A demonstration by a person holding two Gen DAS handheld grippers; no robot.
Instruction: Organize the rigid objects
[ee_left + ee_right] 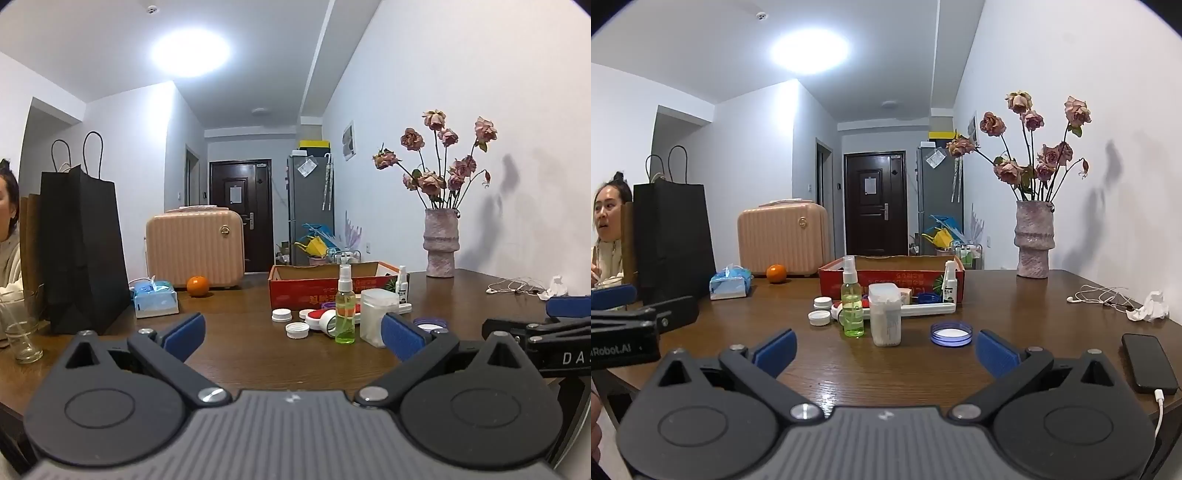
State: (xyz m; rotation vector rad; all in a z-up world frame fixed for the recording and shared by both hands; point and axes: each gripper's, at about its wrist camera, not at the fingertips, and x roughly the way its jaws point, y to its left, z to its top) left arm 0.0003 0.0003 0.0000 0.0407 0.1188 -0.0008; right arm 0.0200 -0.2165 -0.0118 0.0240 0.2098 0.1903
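Left gripper (291, 332): fingers wide, empty.
Right gripper (884, 349): fingers wide, empty.
Tabletop (1015, 314): spray bottle (852, 301), lids, red box (892, 277).

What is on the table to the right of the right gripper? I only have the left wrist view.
Observer: A black phone lies near the right edge of the table, right of the right gripper.
Operator: Anything attached to it?
Observer: Yes, a white cable is plugged into its near end.
Operator: And the blue lid, half hidden for me?
Observer: The blue lid lies flat, apart from the swab box, ahead of the open right gripper.
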